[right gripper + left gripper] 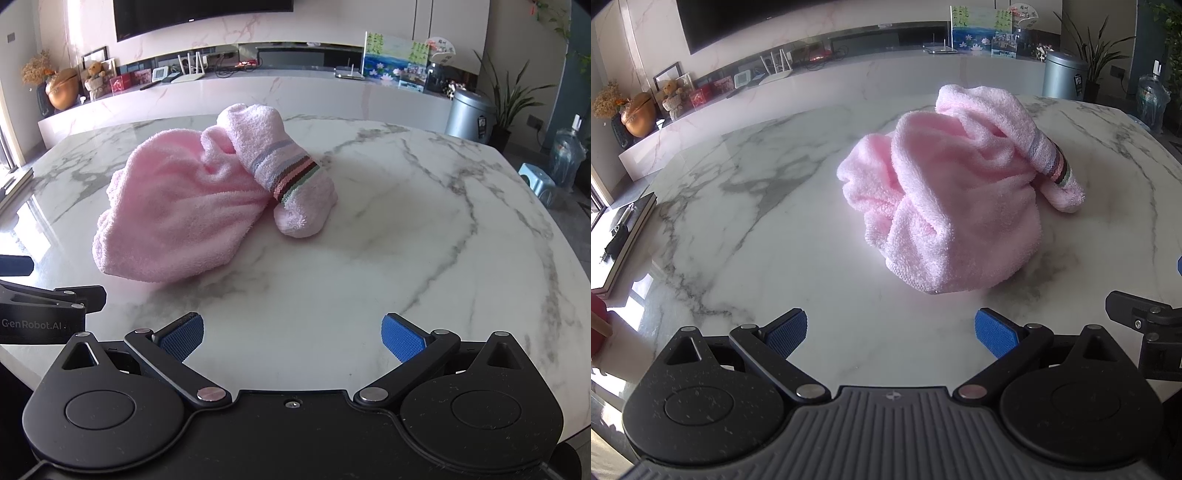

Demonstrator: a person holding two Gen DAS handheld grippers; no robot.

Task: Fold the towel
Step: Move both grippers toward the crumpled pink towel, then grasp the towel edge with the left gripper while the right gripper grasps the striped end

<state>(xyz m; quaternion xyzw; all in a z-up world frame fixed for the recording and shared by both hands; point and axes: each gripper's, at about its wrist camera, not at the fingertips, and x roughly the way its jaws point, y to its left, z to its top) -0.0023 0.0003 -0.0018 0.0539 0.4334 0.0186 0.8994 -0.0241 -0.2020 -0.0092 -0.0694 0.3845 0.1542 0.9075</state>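
A pink towel (945, 192) lies crumpled in a heap on the white marble table (757, 229). One end with a striped band (1052, 162) sticks out to the right. In the right wrist view the towel (177, 210) is ahead and to the left, its striped end (291, 177) rolled toward me. My left gripper (890, 332) is open and empty, a short way in front of the towel's near edge. My right gripper (291, 334) is open and empty, over bare table to the right of the towel. Each gripper's body shows at the edge of the other's view.
The marble table (424, 221) stretches to the right of the towel. A book or tray (617, 236) lies at the table's left edge. Behind the table runs a long marble console (295, 92) with ornaments, a grey bin (469, 114) and plants.
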